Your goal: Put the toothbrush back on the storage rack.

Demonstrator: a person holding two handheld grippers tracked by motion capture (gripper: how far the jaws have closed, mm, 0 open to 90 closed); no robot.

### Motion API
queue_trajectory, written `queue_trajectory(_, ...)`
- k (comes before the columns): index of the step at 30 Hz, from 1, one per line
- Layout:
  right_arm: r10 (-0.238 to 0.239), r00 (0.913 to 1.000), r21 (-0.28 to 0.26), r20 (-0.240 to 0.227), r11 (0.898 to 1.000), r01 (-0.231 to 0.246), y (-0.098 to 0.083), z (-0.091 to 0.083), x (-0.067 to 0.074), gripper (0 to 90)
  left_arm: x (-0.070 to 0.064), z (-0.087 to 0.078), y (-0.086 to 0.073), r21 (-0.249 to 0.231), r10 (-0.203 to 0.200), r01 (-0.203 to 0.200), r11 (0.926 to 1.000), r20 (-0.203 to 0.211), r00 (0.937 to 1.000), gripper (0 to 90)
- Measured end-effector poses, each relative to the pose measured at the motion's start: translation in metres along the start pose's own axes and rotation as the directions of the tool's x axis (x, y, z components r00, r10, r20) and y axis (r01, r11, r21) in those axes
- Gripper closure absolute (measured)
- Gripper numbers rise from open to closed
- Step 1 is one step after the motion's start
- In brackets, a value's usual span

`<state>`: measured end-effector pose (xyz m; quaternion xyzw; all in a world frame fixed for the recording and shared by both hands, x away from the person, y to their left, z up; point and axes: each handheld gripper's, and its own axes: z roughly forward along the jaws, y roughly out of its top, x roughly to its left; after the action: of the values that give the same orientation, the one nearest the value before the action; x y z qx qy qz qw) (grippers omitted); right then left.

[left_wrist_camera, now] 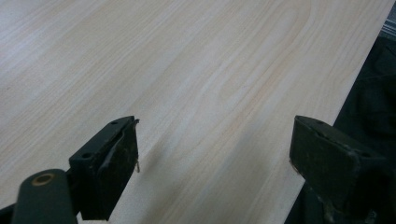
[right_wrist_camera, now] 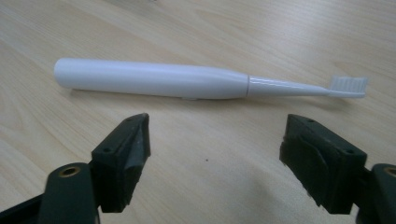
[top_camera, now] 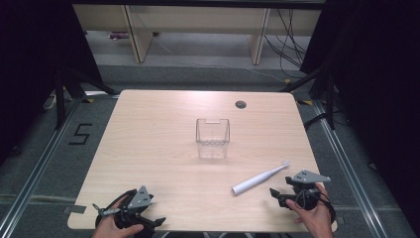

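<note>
A white toothbrush point(top_camera: 260, 178) lies flat near the table's point(top_camera: 148, 148) right front, just ahead of the right gripper point(right_wrist_camera: 215, 140), whose jaws gape wide and empty; a clear bin point(top_camera: 212, 137) stands mid-table, well apart; the left gripper point(left_wrist_camera: 212, 154), also wide open and empty, hovers at the front-left edge; pale wood tabletop, grey floor beyond; the right gripper view reveals the bristles point(right_wrist_camera: 348, 85).

glossy white plastic toothbrush point(right_wrist_camera: 154, 80), matt pale wood-grain table point(top_camera: 148, 148), clear plastic bin point(top_camera: 212, 138)

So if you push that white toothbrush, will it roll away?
Probably a bit: the toothbrush has a round, smooth handle and lies flat on the table, so a sideways nudge could roll it. It looks stiff, not floppy. Its glossy surface might slip in the right tool.
</note>
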<state>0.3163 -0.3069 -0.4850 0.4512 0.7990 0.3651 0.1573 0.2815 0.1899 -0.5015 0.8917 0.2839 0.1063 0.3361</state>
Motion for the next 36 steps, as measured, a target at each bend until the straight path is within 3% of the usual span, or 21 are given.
queue_trajectory(5,0.005,1.0000,0.011,0.003,1.000,-0.005,0.000,0.000,0.001,25.5,0.000,-0.001,0.000,-0.004,0.006,-0.006,1.0000,-0.001,1.0000,14.9)
queue_trajectory(6,-0.036,0.9994,-0.004,-0.003,0.999,0.036,0.002,0.000,-0.001,28.7,0.000,-0.001,0.000,-0.003,0.007,-0.007,1.0000,-0.001,1.0000,14.9)
queue_trajectory(7,-0.011,0.9995,-0.004,-0.030,1.000,0.010,0.002,0.000,0.002,29.2,0.000,-0.001,0.000,-0.003,0.007,-0.007,1.0000,-0.001,1.0000,14.9)
queue_trajectory(8,-0.046,0.9989,-0.031,0.003,0.998,0.046,0.004,-0.001,0.001,29.3,0.000,-0.001,0.000,-0.002,0.008,-0.008,1.0000,-0.001,1.0000,14.9)
queue_trajectory(9,-0.007,0.9999,-0.023,-0.009,1.000,0.006,0.005,-0.002,0.005,29.3,0.000,-0.001,0.000,-0.002,0.008,-0.008,1.0000,-0.002,1.0000,14.9)
queue_trajectory(10,-0.007,0.9999,-0.023,-0.009,1.000,0.006,0.005,-0.002,0.005,29.3,0.000,-0.001,0.000,-0.002,0.008,-0.008,1.0000,-0.002,1.0000,14.9)
queue_trajectory(11,-0.042,0.9990,-0.042,-0.013,0.998,0.041,0.006,-0.002,0.003,29.3,0.000,-0.001,0.000,-0.002,0.008,-0.008,1.0000,-0.002,1.0000,14.9)
queue_trajectory(15,-0.062,0.9981,-0.053,-0.001,0.997,0.062,0.009,-0.001,0.005,29.2,0.000,0.000,0.000,0.000,0.009,-0.009,1.0000,-0.004,1.0000,14.9)
queue_trajectory(19,-0.050,0.9988,-0.049,-0.001,0.998,0.050,0.012,0.000,0.007,26.2,0.000,0.000,0.000,0.000,0.012,-0.012,0.9999,-0.003,0.9999,14.9)
queue_trajectory(20,-0.028,0.9995,-0.043,-0.017,0.999,0.028,0.013,0.001,0.008,26.0,0.000,0.000,0.000,0.000,0.012,-0.012,0.9999,-0.003,0.9999,14.9)
queue_trajectory(21,-0.028,0.9995,-0.043,-0.017,0.999,0.028,0.013,0.001,0.008,26.0,0.000,0.000,0.000,-0.001,-0.004,0.004,1.0000,-0.003,1.0000,14.9)
queue_trajectory(22,-0.042,0.9990,-0.060,-0.017,0.997,0.041,0.014,0.003,0.007,25.0,0.000,0.000,0.000,0.000,0.012,-0.012,0.9999,-0.005,0.9999,14.9)
queue_trajectory(25,-0.036,0.9993,-0.055,-0.015,0.998,0.035,0.015,0.003,0.010,24.2,0.000,0.000,0.000,-0.001,0.003,-0.003,1.0000,-0.004,1.0000,14.9)
queue_trajectory(30,-0.073,0.9974,-0.058,0.004,0.996,0.073,0.020,0.006,0.013,26.5,0.001,0.000,0.000,0.001,0.009,-0.009,1.0000,-0.005,0.9999,14.9)
queue_trajectory(32,-0.057,0.9982,-0.064,-0.021,0.996,0.055,0.021,0.009,0.014,26.3,0.001,0.000,0.000,0.000,0.008,-0.008,1.0000,-0.006,1.0000,14.9)
queue_trajectory(36,-0.045,0.9990,-0.072,-0.008,0.996,0.044,0.026,0.010,0.017,21.2,0.002,0.000,0.000,0.007,0.004,-0.004,1.0000,-0.002,1.0000,14.9)
